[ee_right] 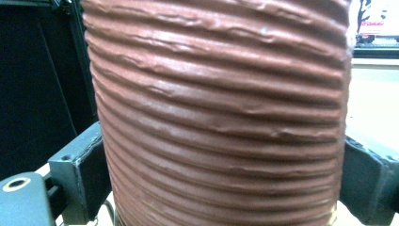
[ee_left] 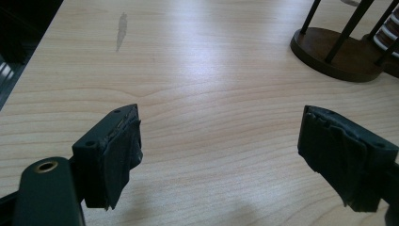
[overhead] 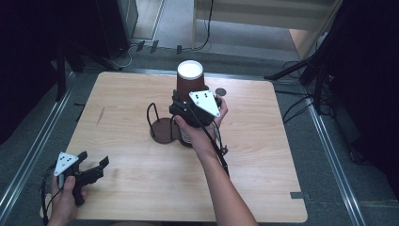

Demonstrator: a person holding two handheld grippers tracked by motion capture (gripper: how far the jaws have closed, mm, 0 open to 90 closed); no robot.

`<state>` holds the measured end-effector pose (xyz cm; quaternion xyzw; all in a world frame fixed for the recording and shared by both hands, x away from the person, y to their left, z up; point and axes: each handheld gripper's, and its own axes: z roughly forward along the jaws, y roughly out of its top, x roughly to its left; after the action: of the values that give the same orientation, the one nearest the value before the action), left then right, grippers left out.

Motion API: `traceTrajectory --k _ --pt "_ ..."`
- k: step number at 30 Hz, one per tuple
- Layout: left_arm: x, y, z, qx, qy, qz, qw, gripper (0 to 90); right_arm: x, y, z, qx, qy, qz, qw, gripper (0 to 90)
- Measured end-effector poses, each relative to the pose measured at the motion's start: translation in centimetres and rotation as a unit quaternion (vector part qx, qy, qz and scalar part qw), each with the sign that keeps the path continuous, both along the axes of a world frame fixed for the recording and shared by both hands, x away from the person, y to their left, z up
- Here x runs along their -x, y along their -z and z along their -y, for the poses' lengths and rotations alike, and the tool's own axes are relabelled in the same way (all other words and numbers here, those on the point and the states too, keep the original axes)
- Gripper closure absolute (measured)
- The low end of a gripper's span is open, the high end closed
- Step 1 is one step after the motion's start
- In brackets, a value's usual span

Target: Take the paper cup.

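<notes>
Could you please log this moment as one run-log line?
right claw: closed on brown ribbed cup | left claw: open, nothing between its jaws, over table | wire stand: beside cup

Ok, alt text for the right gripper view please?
A brown ribbed paper cup sits upright between the right gripper, one black jaw against each of its sides. Dark background to the left, a strip of pale wooden table to the right.

The cup (ee_right: 221, 117) looks like ribbed brown paper, matt and slightly wrinkled along its ridges. The table (ee_left: 197, 94) is pale wood, smooth with a soft sheen. The stand (ee_left: 336, 54) has a dark, smooth wooden base and thin black metal rods.
</notes>
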<state>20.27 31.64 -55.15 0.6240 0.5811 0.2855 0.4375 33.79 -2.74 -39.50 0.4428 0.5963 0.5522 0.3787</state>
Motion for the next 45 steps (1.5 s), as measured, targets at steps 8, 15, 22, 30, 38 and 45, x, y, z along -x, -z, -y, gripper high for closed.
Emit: traceTrajectory --k 8,15,22,30,38,45 --pt "0.0 0.0 0.0 0.0 0.001 -0.001 1.0 14.5 0.0 -0.7 0.0 -0.005 0.002 0.008 1.0 8.2" --pt "0.0 0.0 0.0 -0.001 0.002 -0.001 1.0 14.5 0.0 -1.2 0.0 -0.007 0.003 0.012 0.9999 8.5" --pt "0.0 0.0 0.0 0.0 0.002 -0.001 1.0 14.5 0.0 -1.7 0.2 -0.009 0.003 0.017 0.9998 8.9" --pt "0.0 0.0 0.0 -0.001 0.002 -0.001 1.0 14.5 0.1 -2.4 0.2 -0.006 0.004 0.027 0.9996 9.5" --pt "0.0 0.0 0.0 0.001 0.002 0.0 1.0 14.5 0.1 -3.2 0.1 -0.009 0.004 0.03 0.9995 10.2" --pt "0.0 0.0 0.0 0.001 0.001 0.001 1.0 14.5 0.1 -4.0 0.1 -0.008 0.004 0.037 0.9993 10.3"
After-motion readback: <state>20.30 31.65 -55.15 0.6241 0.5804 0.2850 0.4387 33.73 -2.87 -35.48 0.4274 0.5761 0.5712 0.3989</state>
